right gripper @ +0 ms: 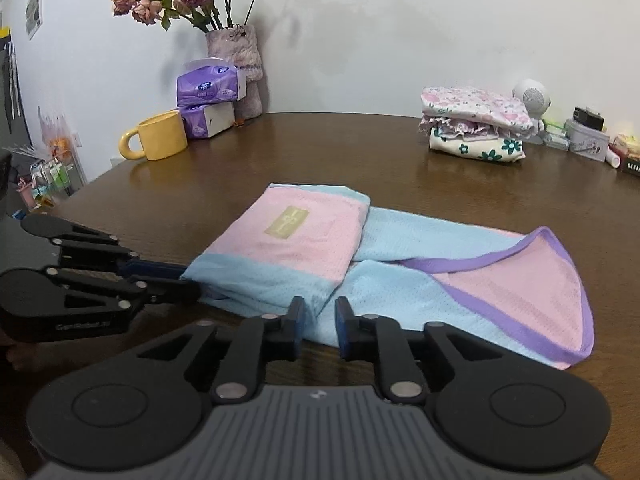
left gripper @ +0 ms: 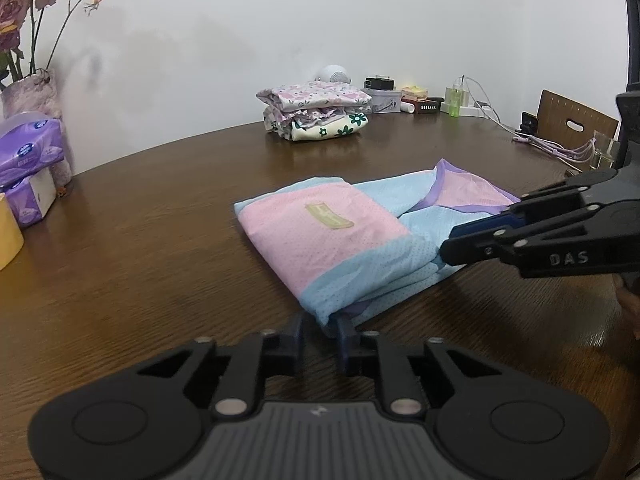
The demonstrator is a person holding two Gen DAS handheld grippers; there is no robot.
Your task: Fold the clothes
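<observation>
Closest to each lens sits the black body of its own gripper, and beyond it a brown wooden worktop (left gripper: 140,248) carrying a partly folded pink and light-blue mesh garment (left gripper: 332,240) with purple trim. From the left wrist view, the left gripper (left gripper: 320,334) has its fingers set to a narrow gap at the garment's near corner, where a fold of blue cloth hangs down between the tips; whether the pads actually press on it cannot be told. From that same view the right gripper (left gripper: 450,246) reaches in from the right and meets the garment's blue edge, its fingers close together, though its grip cannot be judged either. Seen from the right wrist camera, the right gripper's fingers (right gripper: 297,322) stand a little apart over the near blue hem, with cloth visible in the gap. A pink panel with a small beige label (right gripper: 286,222) lies folded on top (the label faces up), and a purple-bordered pink flap (right gripper: 520,288) spreads to the right. At the back of the worktop rests a stack of folded floral clothes (right gripper: 476,128), well apart from the garment. On the left stand a yellow mug (right gripper: 160,136), purple tissue packs (right gripper: 210,88) and a vase of dried roses (right gripper: 236,56).
</observation>
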